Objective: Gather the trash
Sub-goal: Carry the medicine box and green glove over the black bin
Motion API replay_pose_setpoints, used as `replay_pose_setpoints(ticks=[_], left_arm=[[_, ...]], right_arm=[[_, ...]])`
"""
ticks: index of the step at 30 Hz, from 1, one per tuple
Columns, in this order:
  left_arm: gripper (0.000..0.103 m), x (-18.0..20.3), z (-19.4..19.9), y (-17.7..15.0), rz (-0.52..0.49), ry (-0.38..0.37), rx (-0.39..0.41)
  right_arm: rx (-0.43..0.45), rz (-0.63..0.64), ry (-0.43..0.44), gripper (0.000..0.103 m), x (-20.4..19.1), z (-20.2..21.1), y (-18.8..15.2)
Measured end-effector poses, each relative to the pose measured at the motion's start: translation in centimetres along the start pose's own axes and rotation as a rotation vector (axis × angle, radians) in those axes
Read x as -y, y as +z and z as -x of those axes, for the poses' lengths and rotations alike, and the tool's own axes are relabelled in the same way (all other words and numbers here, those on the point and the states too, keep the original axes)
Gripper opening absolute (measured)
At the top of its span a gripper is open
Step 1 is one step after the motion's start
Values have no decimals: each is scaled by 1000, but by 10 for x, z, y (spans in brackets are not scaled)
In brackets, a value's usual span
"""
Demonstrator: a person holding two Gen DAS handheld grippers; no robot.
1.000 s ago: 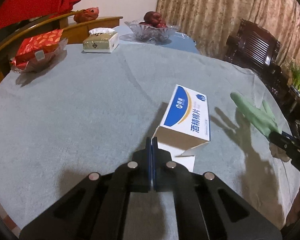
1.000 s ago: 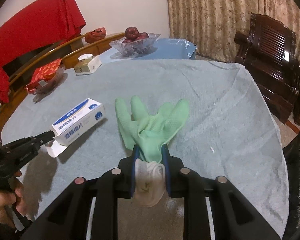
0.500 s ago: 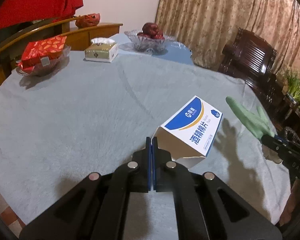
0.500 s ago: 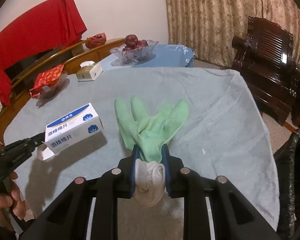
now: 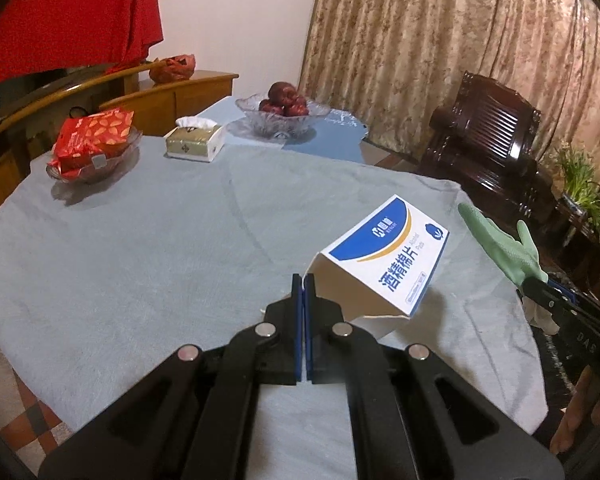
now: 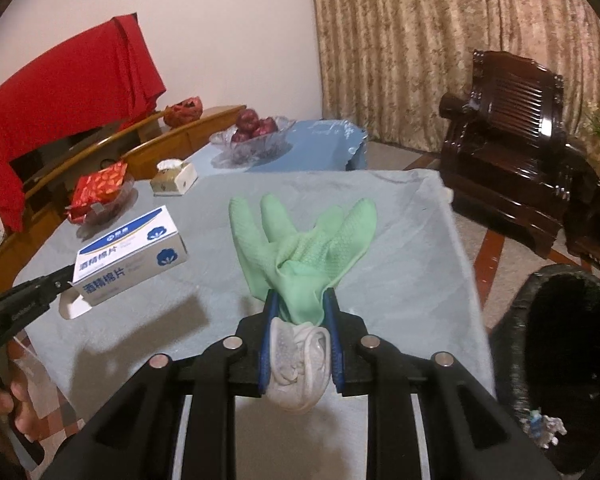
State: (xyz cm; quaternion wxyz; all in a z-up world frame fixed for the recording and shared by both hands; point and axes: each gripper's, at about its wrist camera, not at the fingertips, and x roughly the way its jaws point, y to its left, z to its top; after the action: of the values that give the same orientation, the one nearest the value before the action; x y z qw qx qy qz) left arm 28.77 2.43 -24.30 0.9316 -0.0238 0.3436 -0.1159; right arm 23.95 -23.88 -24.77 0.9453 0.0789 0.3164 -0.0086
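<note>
Green glove (image 6: pixel 300 252) pinched in right hand-held gripper (image 6: pixel 299 300), tilted downward above table (image 6: pixel 420 280)

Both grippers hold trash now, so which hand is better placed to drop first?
Right, probably: the right gripper with the green glove sits beside the black bin; the left gripper is farther.

1. A pale plain wall (image 6: pixel 228 40) stands behind, with patterned beige curtains (image 6: pixel 440 48) to its right.
2. A dark carved wooden chair (image 6: pixel 508 120) sits before the curtains.
3. The floor (image 6: pixel 496 248) is tiled, with reddish bands.
4. Grey cloth covers the surface (image 5: pixel 140 248).
</note>
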Motion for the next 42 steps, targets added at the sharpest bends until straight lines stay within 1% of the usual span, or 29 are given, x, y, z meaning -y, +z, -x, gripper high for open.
replay_pose_setpoints(ticks=[3, 9, 14, 18, 24, 30, 35, 40, 42], left_arm=[[0, 16, 9, -2, -16, -15, 6], [0, 57, 20, -10, -50, -72, 3], [0, 103, 23, -17, -95, -132, -4], [0, 133, 22, -17, -117, -173, -7], [0, 189, 21, -16, -164, -242, -9], [0, 246, 19, -16, -214, -301, -12], [0, 294, 10, -22, -252, -344, -29], [0, 333, -5, -33, -278, -364, -67], [0, 350, -14, -41, -299, -371, -91]], right_arm=[[17, -10, -20, 23, 13, 17, 1], [51, -43, -71, 23, 46, 53, -4], [70, -73, -120, 23, 78, 80, -12], [87, -101, -170, 23, 108, 102, -19], [102, -143, -242, 23, 154, 130, -27], [109, -185, -308, 23, 200, 151, -34], [103, -214, -346, 23, 231, 160, -41], [60, -239, -367, 23, 264, 160, -54], [33, -255, -362, 23, 278, 156, -60]])
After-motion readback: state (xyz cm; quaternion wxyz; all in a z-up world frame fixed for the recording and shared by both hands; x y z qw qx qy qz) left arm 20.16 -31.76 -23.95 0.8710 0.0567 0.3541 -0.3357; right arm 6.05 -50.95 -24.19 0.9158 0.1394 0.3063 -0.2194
